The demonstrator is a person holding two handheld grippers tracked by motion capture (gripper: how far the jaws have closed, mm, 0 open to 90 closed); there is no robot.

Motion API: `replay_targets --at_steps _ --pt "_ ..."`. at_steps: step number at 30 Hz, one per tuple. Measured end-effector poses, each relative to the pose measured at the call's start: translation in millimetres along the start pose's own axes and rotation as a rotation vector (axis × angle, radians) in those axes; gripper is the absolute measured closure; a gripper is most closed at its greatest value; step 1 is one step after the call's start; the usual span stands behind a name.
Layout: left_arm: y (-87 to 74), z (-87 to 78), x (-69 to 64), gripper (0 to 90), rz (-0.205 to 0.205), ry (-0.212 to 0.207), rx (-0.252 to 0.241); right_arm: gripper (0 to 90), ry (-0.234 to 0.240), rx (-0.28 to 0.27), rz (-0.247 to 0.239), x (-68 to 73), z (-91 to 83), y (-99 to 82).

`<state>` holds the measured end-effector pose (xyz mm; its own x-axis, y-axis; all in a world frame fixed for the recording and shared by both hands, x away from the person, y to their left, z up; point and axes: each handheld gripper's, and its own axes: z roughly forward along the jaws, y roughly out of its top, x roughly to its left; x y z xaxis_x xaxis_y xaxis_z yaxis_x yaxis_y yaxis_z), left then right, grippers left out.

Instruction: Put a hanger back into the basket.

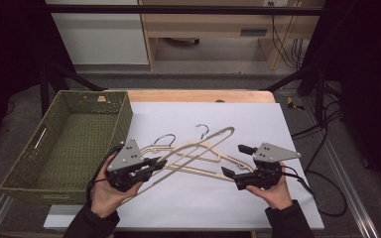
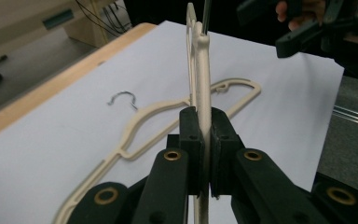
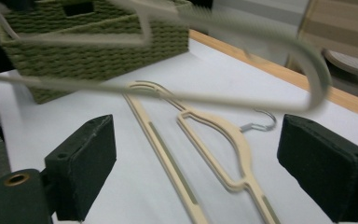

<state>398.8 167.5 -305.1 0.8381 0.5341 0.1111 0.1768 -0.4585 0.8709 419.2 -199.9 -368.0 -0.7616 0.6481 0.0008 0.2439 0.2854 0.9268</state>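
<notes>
Gripping 1 of 2 hangers (image 1: 198,153) w/ left gripper (image 1: 159,162).

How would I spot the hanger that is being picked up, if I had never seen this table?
Start at the green woven basket on the table's left, then look just right of it onto the white sheet. Two cream hangers cross there. The one you want, the lifted hanger, is pinched in the left gripper and slants up off the sheet, while the flat hanger lies on the paper.
</notes>
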Motion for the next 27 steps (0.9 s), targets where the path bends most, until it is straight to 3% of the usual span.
replay_targets --at_steps 4,8,10,11,12,13,14,15,18,19,20,21,22,23,26,27 --pt "12.1 -15.1 10.8 85.6 0.012 0.007 -0.016 9.6 -0.046 -0.001 0.039 -8.1 -8.1 -7.9" --pt "23.1 -35.6 36.4 85.5 -0.004 0.041 -0.036 6.7 -0.101 -0.028 0.078 -15.1 -17.2 -13.6" --pt "23.8 -39.3 42.4 85.6 -0.011 0.050 -0.037 6.1 -0.128 -0.044 0.092 -18.7 -21.6 -16.5" --pt "23.6 -45.7 54.9 85.5 -0.027 0.064 -0.040 5.8 -0.140 -0.049 0.102 -20.4 -23.6 -18.0" --pt "23.6 -45.7 54.9 85.6 -0.027 0.064 -0.040 5.8 -0.140 -0.049 0.102 -20.4 -23.6 -18.0" --pt "21.7 -51.5 68.1 85.6 -0.046 0.081 -0.039 5.7 -0.161 -0.061 0.125 -23.4 -27.4 -20.9" --pt "21.7 -51.5 68.1 85.6 -0.046 0.081 -0.039 5.5 -0.168 -0.068 0.133 -25.1 -28.8 -22.2" --pt "18.6 -56.2 80.0 85.6 -0.045 0.105 -0.034 5.4 -0.175 -0.075 0.138 -26.5 -30.2 -23.5" --pt "14.5 -60.1 91.7 85.6 -0.061 0.125 -0.031 5.4 -0.184 -0.077 0.150 -28.4 -32.2 -25.3" --pt "9.6 -64.0 103.1 85.5 -0.051 0.147 -0.027 5.4 -0.195 -0.077 0.150 -29.6 -33.4 -26.3" --pt "9.6 -64.0 103.1 85.5 -0.051 0.147 -0.027 5.4 -0.192 -0.076 0.152 -30.3 -33.9 -26.7" --pt "4.7 -68.1 113.8 85.5 -0.054 0.167 -0.019 5.5 -0.192 -0.080 0.156 -30.8 -34.1 -27.1" --pt "4.7 -68.1 113.8 85.5 -0.054 0.167 -0.019 5.5 -0.191 -0.079 0.160 -31.1 -34.4 -27.7" --pt "0.0 -72.4 124.1 85.5 -0.049 0.190 -0.019 5.5 -0.189 -0.077 0.162 -31.7 -34.3 -28.2" --pt "-4.6 -77.5 132.9 85.5 -0.047 0.213 -0.010 5.6 -0.193 -0.073 0.164 -32.1 -33.5 -29.4" --pt "-9.0 -82.7 141.4 85.5 -0.050 0.231 -0.005 5.5 -0.191 -0.066 0.166 -32.2 -32.6 -30.0"
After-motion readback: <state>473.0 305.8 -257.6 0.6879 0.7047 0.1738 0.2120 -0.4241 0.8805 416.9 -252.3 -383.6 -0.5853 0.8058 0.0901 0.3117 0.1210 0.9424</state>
